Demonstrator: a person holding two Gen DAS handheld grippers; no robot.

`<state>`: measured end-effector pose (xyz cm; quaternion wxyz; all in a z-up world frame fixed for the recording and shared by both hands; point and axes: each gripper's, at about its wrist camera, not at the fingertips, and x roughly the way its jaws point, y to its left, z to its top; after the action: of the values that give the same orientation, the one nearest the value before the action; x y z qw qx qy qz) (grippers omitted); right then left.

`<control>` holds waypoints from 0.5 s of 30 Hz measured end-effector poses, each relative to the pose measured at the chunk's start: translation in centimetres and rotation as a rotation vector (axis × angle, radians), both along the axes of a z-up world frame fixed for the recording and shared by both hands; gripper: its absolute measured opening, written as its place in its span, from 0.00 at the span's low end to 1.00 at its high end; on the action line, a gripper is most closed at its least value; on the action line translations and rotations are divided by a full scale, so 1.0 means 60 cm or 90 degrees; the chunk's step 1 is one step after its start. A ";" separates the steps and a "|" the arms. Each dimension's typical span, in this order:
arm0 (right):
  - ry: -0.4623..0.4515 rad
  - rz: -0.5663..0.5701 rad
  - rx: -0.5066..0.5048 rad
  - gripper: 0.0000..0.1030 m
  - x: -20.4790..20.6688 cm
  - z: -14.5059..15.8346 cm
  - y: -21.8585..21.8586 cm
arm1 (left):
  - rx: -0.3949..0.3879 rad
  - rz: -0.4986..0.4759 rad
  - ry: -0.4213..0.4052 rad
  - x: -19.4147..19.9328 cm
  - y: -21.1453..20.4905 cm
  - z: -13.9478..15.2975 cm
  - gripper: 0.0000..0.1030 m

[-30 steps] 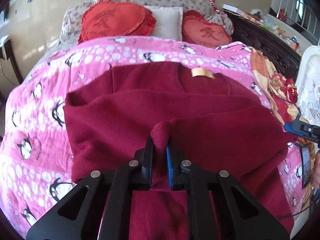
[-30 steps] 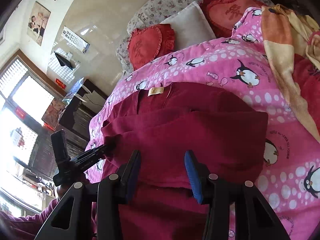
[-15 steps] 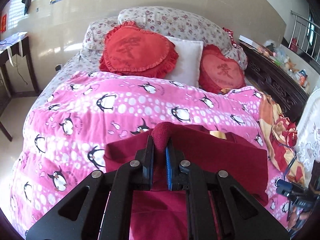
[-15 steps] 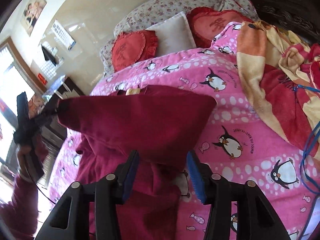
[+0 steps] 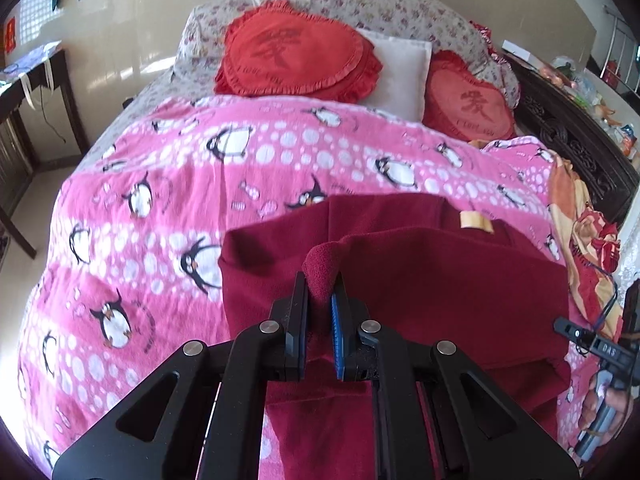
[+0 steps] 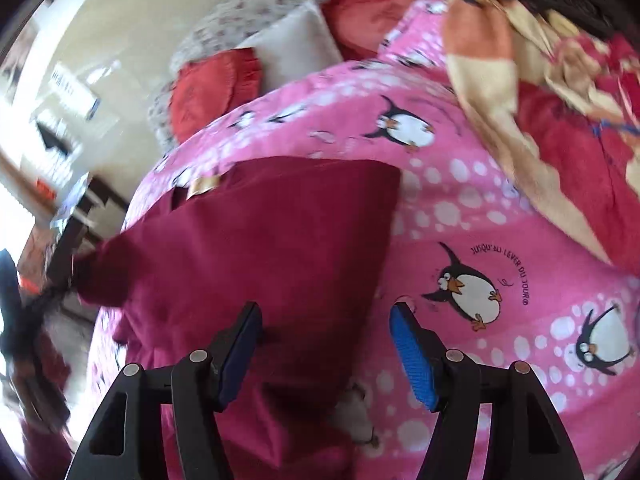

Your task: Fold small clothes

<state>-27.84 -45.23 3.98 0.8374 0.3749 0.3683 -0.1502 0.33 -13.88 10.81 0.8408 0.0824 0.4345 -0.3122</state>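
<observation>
From the left wrist camera, the left gripper (image 5: 320, 300) has its jaws pinched nearly together on a bunched fold of the dark red garment (image 5: 432, 280), a small knob of cloth poking up between the black finger and the blue-padded one. The garment lies partly folded on the pink penguin blanket (image 5: 168, 200), a tan label (image 5: 474, 221) showing at its far edge, and beyond it sit two red heart cushions (image 5: 296, 54) with a white pillow (image 5: 400, 68) between them. At the right edge the right gripper (image 5: 576, 334) is just in view. From the right wrist camera, blurred with motion, the right gripper (image 6: 326, 320) stands wide open and holds nothing; its left finger is over the garment (image 6: 260, 240), its blue pad (image 6: 412, 360) over the blanket (image 6: 500, 216). An orange and cream cloth (image 6: 520, 80) is heaped at upper right.
</observation>
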 end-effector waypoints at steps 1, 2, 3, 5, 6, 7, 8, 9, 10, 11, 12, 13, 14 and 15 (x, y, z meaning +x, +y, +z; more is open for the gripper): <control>-0.003 0.006 0.000 0.52 0.006 -0.003 -0.002 | 0.004 0.001 0.007 0.000 0.001 -0.004 0.08; -0.003 0.017 -0.019 0.27 0.012 0.001 -0.002 | 0.006 0.000 0.015 -0.001 0.002 -0.005 0.08; 0.009 0.020 -0.057 0.20 0.016 0.010 0.001 | 0.002 -0.004 0.020 -0.003 0.005 -0.002 0.08; -0.002 0.029 -0.102 0.11 0.014 0.037 0.002 | -0.017 -0.014 0.026 -0.011 0.017 0.007 0.08; -0.008 0.031 -0.119 0.10 0.010 0.049 0.003 | -0.024 -0.015 0.030 -0.012 0.020 0.009 0.08; -0.003 0.029 -0.147 0.08 0.008 0.060 0.005 | -0.031 -0.014 0.038 -0.011 0.024 0.009 0.08; 0.010 0.025 -0.170 0.08 0.009 0.064 0.003 | -0.036 -0.011 0.049 -0.009 0.025 0.005 0.08; 0.033 0.024 -0.181 0.08 0.014 0.058 -0.002 | -0.035 -0.005 0.060 -0.003 0.023 -0.004 0.08; 0.048 0.023 -0.174 0.08 0.018 0.048 -0.006 | -0.022 0.004 0.065 0.003 0.017 -0.016 0.08; 0.064 0.023 -0.161 0.08 0.026 0.032 -0.012 | -0.007 0.014 0.067 0.009 0.010 -0.030 0.08; 0.076 0.023 -0.148 0.08 0.033 0.018 -0.016 | 0.006 0.020 0.074 0.015 0.004 -0.044 0.08; 0.078 0.015 -0.140 0.08 0.033 0.014 -0.021 | 0.014 0.024 0.085 0.020 -0.001 -0.054 0.08; 0.073 0.002 -0.134 0.13 0.028 0.017 -0.024 | 0.017 0.027 0.097 0.022 -0.002 -0.061 0.08; 0.062 -0.013 -0.138 0.19 0.018 0.029 -0.022 | 0.015 0.028 0.100 0.022 -0.001 -0.062 0.08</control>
<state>-26.74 -46.55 5.73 0.8526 0.2781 0.3862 -0.2160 1.64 -13.91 7.08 0.8099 0.0578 0.5042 -0.2940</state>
